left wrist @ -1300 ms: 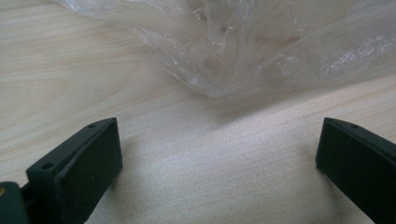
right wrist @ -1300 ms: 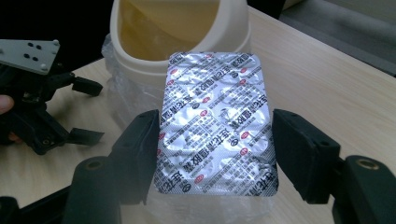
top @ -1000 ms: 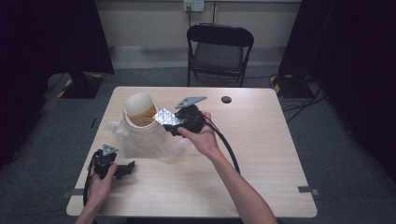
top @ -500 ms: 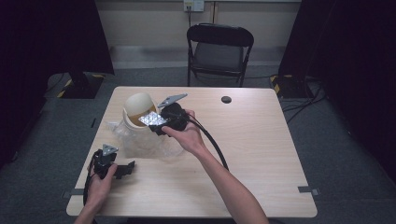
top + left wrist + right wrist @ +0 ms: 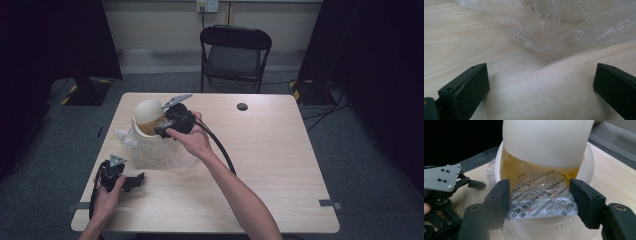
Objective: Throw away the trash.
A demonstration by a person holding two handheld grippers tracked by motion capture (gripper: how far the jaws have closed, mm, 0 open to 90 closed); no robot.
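Note:
A white bin [image 5: 141,131] with a domed swing lid [image 5: 148,108] stands at the table's far left, its yellowish inside [image 5: 514,167] showing under the tilted lid [image 5: 544,142]. My right gripper [image 5: 160,130] is at the bin's mouth, shut on a silver foil packet with red print [image 5: 541,200]. Its jaws have just been closing a little tighter on the packet, whose front edge pokes into the opening. My left gripper [image 5: 134,182] lies on the table near the front left, held by a hand. It is open [image 5: 540,75] with bare wood between its jaws.
A crumpled clear plastic bag [image 5: 155,152] [image 5: 564,27] spreads around the bin's base toward the left gripper. A small black disc [image 5: 242,106] lies at the far table edge. A folding chair [image 5: 235,50] stands behind the table [image 5: 280,170].
The right gripper has carried the foil packet leftward, from beside the bin to its mouth under the lid. The left gripper has stayed put.

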